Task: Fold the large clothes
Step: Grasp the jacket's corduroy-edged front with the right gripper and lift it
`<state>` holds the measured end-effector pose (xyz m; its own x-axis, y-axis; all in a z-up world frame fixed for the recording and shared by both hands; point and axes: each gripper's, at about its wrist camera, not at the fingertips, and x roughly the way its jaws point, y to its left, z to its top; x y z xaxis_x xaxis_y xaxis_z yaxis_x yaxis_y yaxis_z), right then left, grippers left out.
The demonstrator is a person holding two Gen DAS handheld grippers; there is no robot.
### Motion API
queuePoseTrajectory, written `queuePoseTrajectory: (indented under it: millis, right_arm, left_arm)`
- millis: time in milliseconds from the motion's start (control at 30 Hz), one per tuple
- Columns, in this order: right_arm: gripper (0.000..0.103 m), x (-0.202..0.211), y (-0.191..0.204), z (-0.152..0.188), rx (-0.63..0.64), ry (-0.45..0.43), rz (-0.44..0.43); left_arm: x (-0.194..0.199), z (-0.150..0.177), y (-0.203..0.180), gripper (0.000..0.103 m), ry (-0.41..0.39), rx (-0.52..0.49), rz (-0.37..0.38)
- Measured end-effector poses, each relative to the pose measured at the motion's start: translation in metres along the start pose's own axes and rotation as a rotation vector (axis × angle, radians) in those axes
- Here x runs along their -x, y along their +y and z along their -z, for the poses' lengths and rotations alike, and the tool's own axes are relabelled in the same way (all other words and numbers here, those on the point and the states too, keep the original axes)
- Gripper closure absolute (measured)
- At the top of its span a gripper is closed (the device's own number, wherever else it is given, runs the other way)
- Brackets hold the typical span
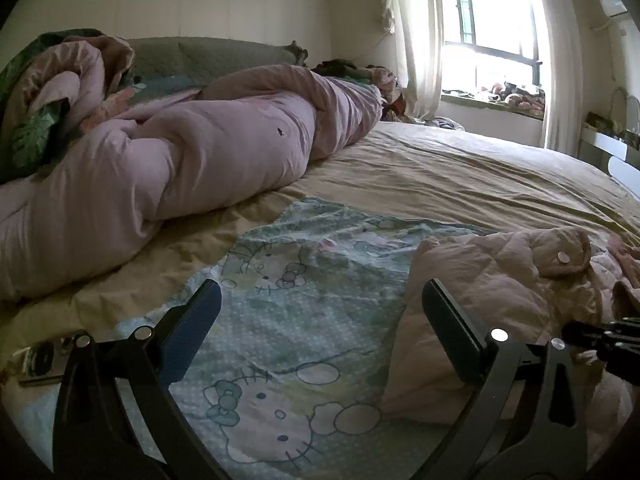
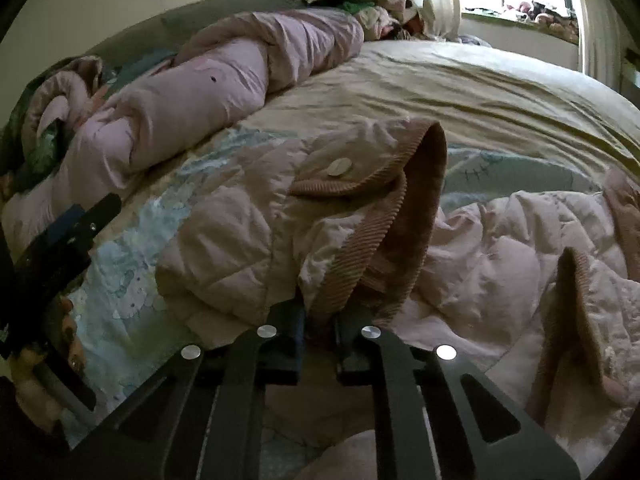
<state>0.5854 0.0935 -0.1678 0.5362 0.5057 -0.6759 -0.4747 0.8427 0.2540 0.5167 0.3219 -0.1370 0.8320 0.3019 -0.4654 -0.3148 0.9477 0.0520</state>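
A pale pink quilted jacket (image 2: 248, 216) with ribbed corduroy trim and a round white button (image 2: 339, 167) lies crumpled on the bed. My right gripper (image 2: 320, 312) is shut on the jacket's ribbed edge. The jacket also shows in the left wrist view (image 1: 488, 280), at the right. My left gripper (image 1: 320, 308) is open and empty, low over the Hello Kitty sheet (image 1: 288, 320), its right finger (image 1: 452, 328) beside the jacket's left edge. The left gripper shows at the left edge of the right wrist view (image 2: 68, 232).
A rolled lilac duvet (image 1: 180, 160) lies along the far side of the bed. A beige sheet (image 1: 460, 168) covers the far right of the bed. A heap of clothes (image 1: 352, 72) sits by the headboard. A window with curtains (image 1: 492, 28) is behind.
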Motion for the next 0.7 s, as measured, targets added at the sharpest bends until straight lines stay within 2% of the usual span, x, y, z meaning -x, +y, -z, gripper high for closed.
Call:
queuePoseTrajectory:
  millis: [233,367,467,700]
  right_arm:
    - [0.094,0.052,-0.019,0.005,-0.015,-0.090,0.052]
    - [0.094,0.101,-0.045,0.017,-0.004,-0.128,0.101]
    - [0.094,0.133,-0.072,0.031,0.010,-0.132,0.174]
    - [0.094,0.194,-0.130,0.058,-0.006,-0.142,0.265]
  left_arm:
    - [0.015,-0.010,-0.022,0.009,-0.016,-0.019,0.031]
    - [0.029,-0.016,-0.056,0.009,-0.020,-0.030,0.098]
    - [0.042,-0.016,-0.097,0.009,-0.021,-0.053,0.178]
    - [0.073,-0.005,-0.192,0.009,-0.019,-0.118,0.304]
